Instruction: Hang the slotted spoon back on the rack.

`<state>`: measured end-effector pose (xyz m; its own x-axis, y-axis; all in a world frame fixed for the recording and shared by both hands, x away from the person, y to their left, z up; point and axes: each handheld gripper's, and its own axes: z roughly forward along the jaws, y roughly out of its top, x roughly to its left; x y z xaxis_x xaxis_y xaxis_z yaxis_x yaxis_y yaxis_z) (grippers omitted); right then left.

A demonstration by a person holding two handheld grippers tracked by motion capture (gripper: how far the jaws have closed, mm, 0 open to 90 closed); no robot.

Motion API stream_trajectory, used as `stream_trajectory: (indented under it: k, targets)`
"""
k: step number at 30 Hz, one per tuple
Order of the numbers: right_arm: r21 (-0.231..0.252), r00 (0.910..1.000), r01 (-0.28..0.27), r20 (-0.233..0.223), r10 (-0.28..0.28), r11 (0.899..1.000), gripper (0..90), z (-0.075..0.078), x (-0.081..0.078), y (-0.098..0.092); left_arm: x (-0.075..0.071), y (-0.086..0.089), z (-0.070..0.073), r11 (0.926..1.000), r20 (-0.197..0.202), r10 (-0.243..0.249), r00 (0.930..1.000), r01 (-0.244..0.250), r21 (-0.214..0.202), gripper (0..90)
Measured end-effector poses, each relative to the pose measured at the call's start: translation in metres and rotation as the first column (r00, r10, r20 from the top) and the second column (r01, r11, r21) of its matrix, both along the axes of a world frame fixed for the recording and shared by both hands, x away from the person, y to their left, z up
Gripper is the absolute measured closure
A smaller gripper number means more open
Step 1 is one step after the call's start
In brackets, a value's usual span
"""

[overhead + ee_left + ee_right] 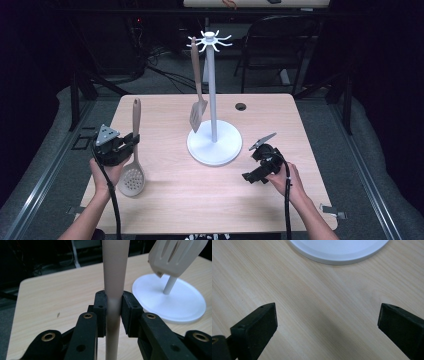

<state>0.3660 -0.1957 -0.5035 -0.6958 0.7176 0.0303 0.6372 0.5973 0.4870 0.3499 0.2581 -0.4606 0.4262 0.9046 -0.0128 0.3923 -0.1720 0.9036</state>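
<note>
Skimmer spoon [133, 170]: handle clamped upright between left gripper [134, 141] fingers [101, 312], bowl low over bench [165, 205].
Right gripper [252, 176]: fingers [254, 327] wide apart, nothing held, near rack base [214, 148].

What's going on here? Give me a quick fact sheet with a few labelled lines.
Left gripper: shut on the beige skimmer spoon, clamping its handle
Right gripper: open, holding nothing, over the wooden table
White utensil stand: upright at the table's middle
Slotted spatula: hanging from a hook on the stand
</note>
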Motion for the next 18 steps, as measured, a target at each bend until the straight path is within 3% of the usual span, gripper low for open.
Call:
stream_trajectory:
  k: [4, 9, 18]
  targets:
    - [-0.002, 1.0, 0.004, 0.005, -0.004, 1.0, 2.1, 0.0, 0.0, -0.001, -0.007, -0.005, 0.012, 0.9996, 0.062, -0.005, 0.9981, 0.007, -0.029, 75.7]
    - [0.004, 1.0, 0.005, -0.001, -0.005, 1.0, 2.1, 0.0, 0.0, -0.001, -0.01, -0.013, 0.024, 0.999, 0.119, -0.023, 0.9926, 0.028, -0.035, 75.8]
    - [0.004, 0.9999, 0.011, -0.001, -0.011, 1.0, 2.1, -0.001, 0.0, -0.003, -0.007, -0.03, 0.033, 0.9965, 0.151, -0.072, 0.9858, 0.078, -0.032, 75.8]
